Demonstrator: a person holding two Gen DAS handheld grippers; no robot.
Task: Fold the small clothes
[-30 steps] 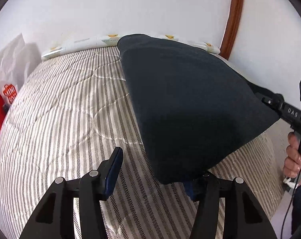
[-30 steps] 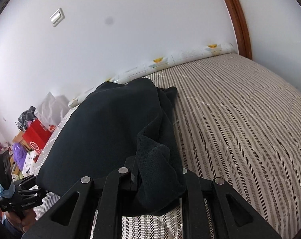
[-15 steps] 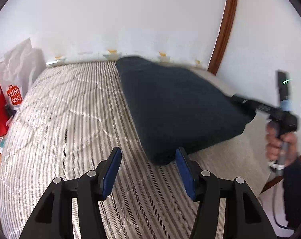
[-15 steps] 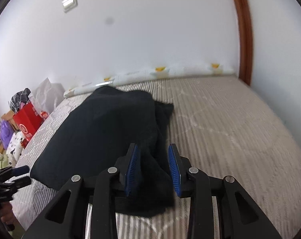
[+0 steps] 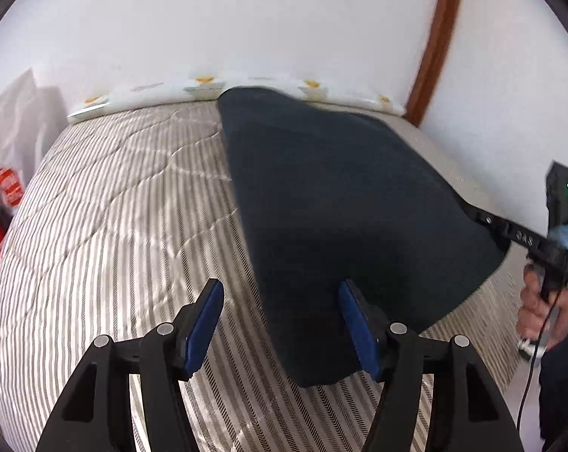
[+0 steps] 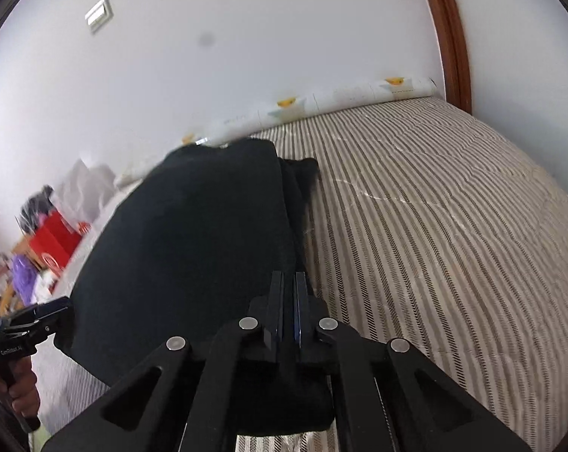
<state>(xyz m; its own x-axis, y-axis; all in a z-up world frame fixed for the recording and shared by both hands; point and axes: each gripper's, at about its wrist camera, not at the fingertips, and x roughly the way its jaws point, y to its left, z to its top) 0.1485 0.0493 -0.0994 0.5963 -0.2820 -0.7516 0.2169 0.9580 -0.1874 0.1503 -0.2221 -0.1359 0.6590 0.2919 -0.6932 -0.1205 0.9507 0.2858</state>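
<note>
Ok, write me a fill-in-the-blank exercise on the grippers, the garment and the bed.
1. The left gripper has its jaws ___, one on either side of a corner of the dark garment.
2. The right gripper has its jaws ___.
3. The garment lies on a ___ bedcover.
4. The colour of the bag beside the bed is ___.

Missing words: open; shut; striped; red.

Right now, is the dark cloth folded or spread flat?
Folded: the dark cloth lies doubled on the bed, a lower layer peeking out at its far right edge.
</note>
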